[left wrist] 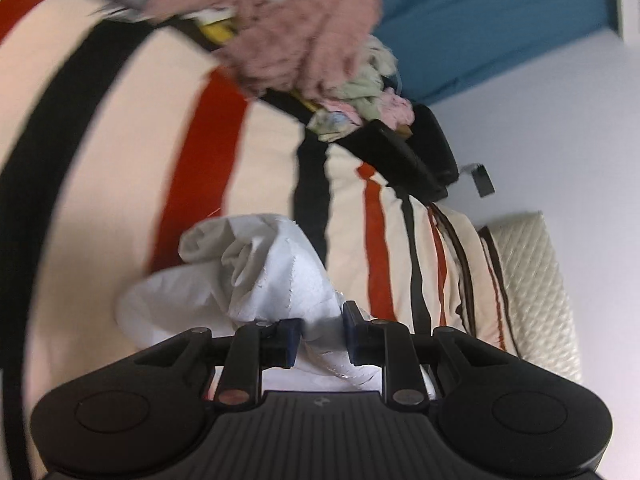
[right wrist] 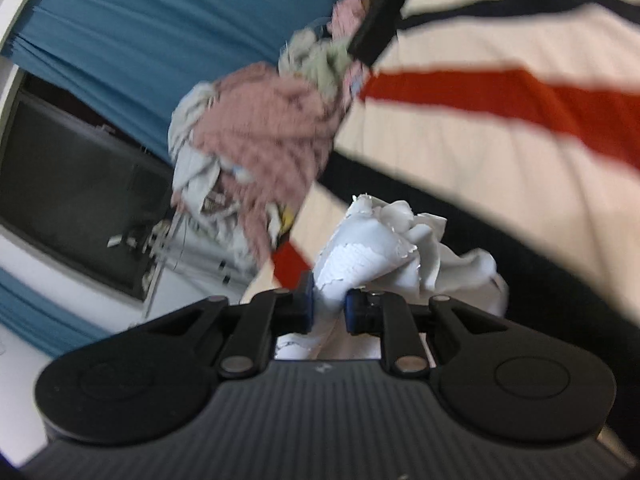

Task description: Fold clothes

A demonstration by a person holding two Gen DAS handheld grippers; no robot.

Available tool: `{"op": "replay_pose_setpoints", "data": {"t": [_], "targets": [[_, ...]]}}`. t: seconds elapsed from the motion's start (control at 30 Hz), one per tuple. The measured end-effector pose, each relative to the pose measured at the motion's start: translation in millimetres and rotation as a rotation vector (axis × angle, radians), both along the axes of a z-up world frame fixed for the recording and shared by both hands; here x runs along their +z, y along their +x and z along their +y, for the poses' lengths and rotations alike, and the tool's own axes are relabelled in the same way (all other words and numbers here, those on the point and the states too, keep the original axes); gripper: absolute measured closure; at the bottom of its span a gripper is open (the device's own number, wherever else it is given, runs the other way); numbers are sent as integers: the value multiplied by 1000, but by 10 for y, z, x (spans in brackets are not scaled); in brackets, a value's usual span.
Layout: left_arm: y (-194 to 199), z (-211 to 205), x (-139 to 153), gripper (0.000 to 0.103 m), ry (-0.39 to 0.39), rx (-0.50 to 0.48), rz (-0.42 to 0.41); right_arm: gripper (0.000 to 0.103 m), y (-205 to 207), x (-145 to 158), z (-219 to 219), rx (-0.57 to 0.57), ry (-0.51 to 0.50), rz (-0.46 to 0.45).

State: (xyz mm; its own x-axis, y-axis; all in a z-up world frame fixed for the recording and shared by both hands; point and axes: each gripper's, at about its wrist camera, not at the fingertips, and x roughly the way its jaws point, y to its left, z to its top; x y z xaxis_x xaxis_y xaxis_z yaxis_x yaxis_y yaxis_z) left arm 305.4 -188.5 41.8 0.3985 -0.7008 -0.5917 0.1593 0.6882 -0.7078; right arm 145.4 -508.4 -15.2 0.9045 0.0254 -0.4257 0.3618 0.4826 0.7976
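Observation:
A crumpled white garment (left wrist: 256,272) lies bunched on a striped bedsheet (left wrist: 132,140). My left gripper (left wrist: 320,338) is shut on an edge of it, with white cloth pinched between the blue pads. In the right wrist view the same white garment (right wrist: 384,248) is bunched in front of my right gripper (right wrist: 329,305), which is shut on another part of it. The garment hangs crumpled between the two grippers, just above the sheet (right wrist: 500,128).
A pile of unfolded clothes, with a pink knit piece (left wrist: 304,40) on top, sits at the far side of the bed and shows in the right wrist view (right wrist: 264,132). A black bag (left wrist: 404,152) lies beside it. A blue curtain (right wrist: 160,40) and a quilted cream cushion (left wrist: 536,292) border the bed.

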Motion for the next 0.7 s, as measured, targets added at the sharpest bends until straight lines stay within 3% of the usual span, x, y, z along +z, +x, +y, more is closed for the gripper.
{"op": "replay_pose_setpoints", "data": {"t": [0.07,0.13,0.3,0.4,0.57,0.7], "targets": [[255,-363,129,79,4,-27,-59,85,208,113,-238,-24,-48,-35],[496,-659,258,80,-46,-51,-109,85,410,234,-478,-51,-94,-75],[836,-1260,188,80,-62,-89,-303,85,789,213,-836,-89,-209,-134],[953,-1461,-212,80,-18,-122,-349,85,941,-141,-926,-80,-247,-86],[780,-1151,-1190,82,58,-151,-271,85,923,-970,-813,-8,-205,65],[404,-1113,-1462,77,242,-222,-375,84,686,-1408,-632,6,-124,149]]}}
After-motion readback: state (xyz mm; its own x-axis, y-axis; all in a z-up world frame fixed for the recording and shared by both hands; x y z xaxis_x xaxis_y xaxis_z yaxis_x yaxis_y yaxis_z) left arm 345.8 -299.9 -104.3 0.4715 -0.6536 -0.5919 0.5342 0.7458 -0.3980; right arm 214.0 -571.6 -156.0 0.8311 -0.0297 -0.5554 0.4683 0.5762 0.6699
